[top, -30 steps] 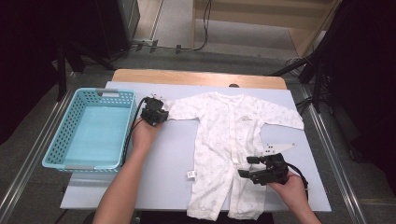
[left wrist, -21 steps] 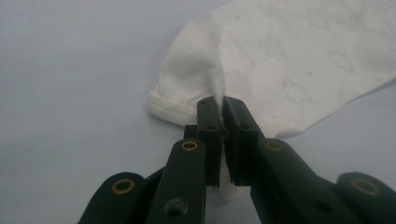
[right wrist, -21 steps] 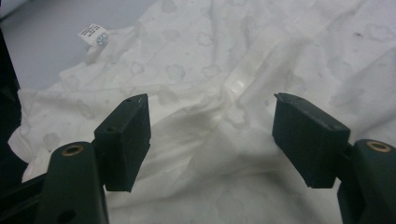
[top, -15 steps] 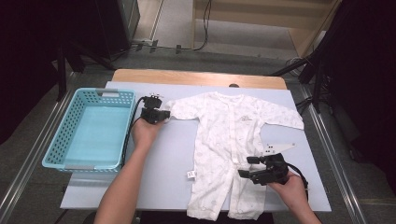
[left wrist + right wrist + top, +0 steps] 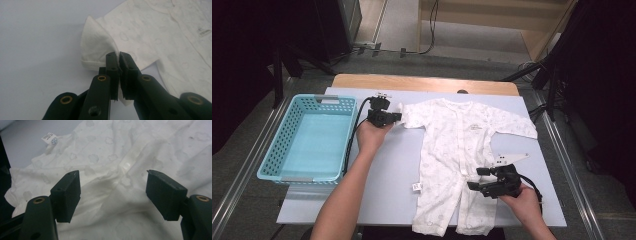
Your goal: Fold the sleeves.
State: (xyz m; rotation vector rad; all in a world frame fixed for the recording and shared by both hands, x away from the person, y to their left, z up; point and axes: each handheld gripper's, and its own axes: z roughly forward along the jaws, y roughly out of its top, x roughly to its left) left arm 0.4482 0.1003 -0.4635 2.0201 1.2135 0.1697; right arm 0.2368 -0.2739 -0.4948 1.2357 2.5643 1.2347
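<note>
The white baby romper (image 5: 452, 160) lay spread flat on the table (image 5: 377, 185), to the right of the light-blue basket (image 5: 307, 137). The left gripper (image 5: 398, 117), just right of the basket, had just finished closing and pinched the romper's sleeve cuff (image 5: 96, 53) between clenched jaws, the cuff raised off the table. The right gripper (image 5: 477, 178) hovered over the romper's leg (image 5: 112, 195), far from the basket, its jaws spread wide and holding nothing.

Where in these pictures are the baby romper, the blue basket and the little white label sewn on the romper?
baby romper (image 5: 459, 135): high view, on the chest panel.
blue basket (image 5: 276, 148): high view, on its left wall.
white label (image 5: 49, 138): right gripper view, on the tag's face at the garment's edge.
</note>
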